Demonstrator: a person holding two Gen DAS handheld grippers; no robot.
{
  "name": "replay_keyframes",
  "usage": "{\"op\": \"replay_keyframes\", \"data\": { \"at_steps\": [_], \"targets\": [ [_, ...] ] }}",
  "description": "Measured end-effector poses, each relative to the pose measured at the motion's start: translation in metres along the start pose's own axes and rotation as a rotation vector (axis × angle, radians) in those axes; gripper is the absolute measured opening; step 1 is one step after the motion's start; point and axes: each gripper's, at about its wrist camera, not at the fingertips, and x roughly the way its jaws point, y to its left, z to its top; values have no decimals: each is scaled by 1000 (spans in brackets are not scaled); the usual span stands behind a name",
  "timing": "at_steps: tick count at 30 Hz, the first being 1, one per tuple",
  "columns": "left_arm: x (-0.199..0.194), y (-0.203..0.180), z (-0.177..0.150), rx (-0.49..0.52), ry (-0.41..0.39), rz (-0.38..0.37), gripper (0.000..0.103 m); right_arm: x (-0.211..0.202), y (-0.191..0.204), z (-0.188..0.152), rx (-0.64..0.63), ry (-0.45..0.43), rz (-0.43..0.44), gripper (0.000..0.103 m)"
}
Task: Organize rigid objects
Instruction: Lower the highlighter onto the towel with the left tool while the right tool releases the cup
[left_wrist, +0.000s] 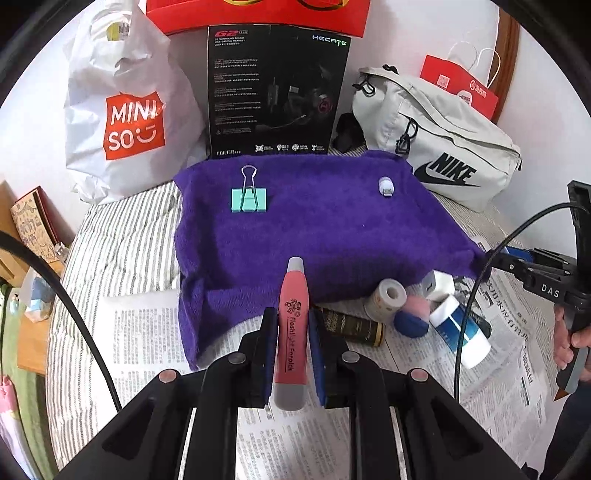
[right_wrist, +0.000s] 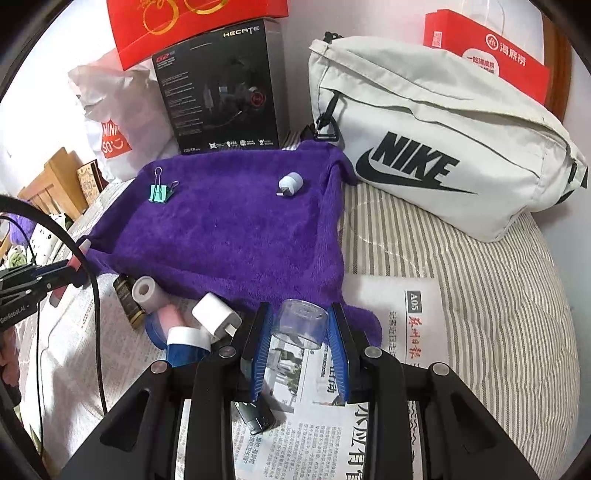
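My left gripper (left_wrist: 293, 325) is shut on a pink flashlight earpick (left_wrist: 291, 332), its grey tip over the near edge of the purple towel (left_wrist: 314, 229). My right gripper (right_wrist: 299, 328) is shut on a clear plastic cup (right_wrist: 300, 323), held at the towel's (right_wrist: 229, 236) near right corner. On the towel lie a teal binder clip (left_wrist: 248, 195), also in the right wrist view (right_wrist: 159, 192), and a small white USB plug (left_wrist: 386, 185), also in the right wrist view (right_wrist: 290, 183).
Loose items lie on newspaper (left_wrist: 498, 369) by the towel: tape roll (left_wrist: 386, 299), white charger (right_wrist: 216, 317), blue-white tube (left_wrist: 460, 328), dark tube (left_wrist: 351, 326), black USB stick (right_wrist: 255, 417). Behind stand a Miniso bag (left_wrist: 129, 122), headset box (left_wrist: 273, 92) and Nike bag (right_wrist: 443, 136).
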Motion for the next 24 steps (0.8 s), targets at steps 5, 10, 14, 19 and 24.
{"op": "replay_keyframes", "data": {
  "at_steps": [5,10,14,19,24],
  "targets": [
    [3,9,10,-10,-4,4,17,2,1,9,-4,-6,-1,30],
    [9,20,22,-27,-6,-5,17,7,3,21,-16,-10,2,30],
    [16,27,32,-32,-1,3,17,12,5,31,-24,-15,3,30],
    [26,33,43,-29,12,5,17,21,8,44,-37,-18,-1,30],
    [36,36,51,-31,23,5,17,33,8,54,-42,-10,-3,30]
  ]
}}
